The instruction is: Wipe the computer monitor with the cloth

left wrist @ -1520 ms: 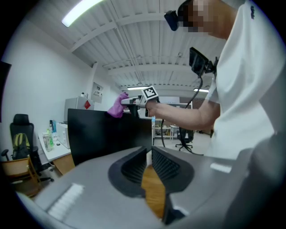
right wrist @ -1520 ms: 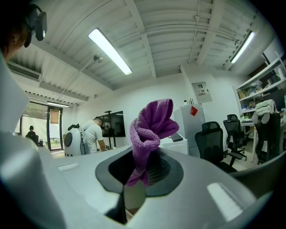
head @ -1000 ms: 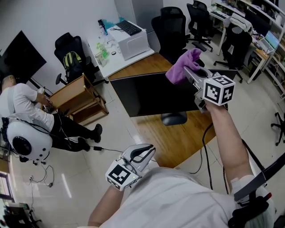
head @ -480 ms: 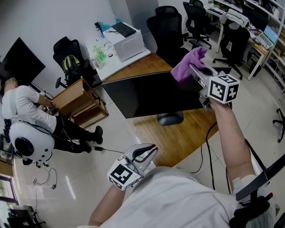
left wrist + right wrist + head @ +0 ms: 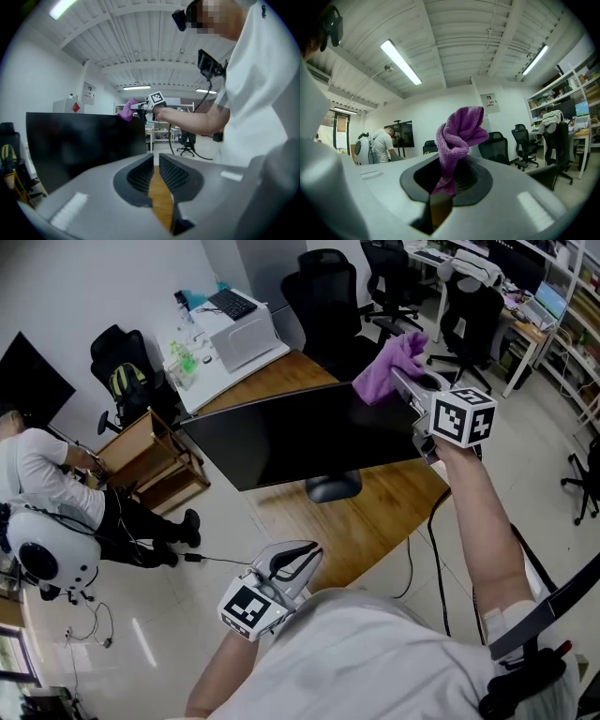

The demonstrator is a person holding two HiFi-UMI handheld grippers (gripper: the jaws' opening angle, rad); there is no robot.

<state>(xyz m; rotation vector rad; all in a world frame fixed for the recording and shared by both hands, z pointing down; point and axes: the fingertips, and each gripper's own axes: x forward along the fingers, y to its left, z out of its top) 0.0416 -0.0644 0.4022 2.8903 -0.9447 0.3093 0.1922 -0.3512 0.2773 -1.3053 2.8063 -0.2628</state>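
Note:
A black computer monitor [image 5: 300, 432] stands on a curved wooden desk [image 5: 375, 521]. My right gripper [image 5: 401, 381] is raised at the monitor's upper right edge and is shut on a bunched purple cloth [image 5: 389, 362]. In the right gripper view the cloth [image 5: 459, 133] sticks up from between the jaws of that gripper [image 5: 447, 180]. My left gripper [image 5: 298, 561] hangs low by the person's body, short of the desk, shut with nothing in it. The left gripper view shows its jaws [image 5: 155, 173] nearly together, the dark screen [image 5: 84, 140] and the cloth [image 5: 126, 110] beyond.
Black office chairs [image 5: 323, 287] stand behind the desk. A white table [image 5: 220, 362] with a white box and keyboard is at the back left. A seated person [image 5: 47, 474] and a small wooden desk [image 5: 150, 451] are on the left. A cable trails across the floor.
The right gripper with the cloth has shifted rightward along the monitor's top edge. The view has swung, so the monitor sits further left. The left gripper has hardly moved.

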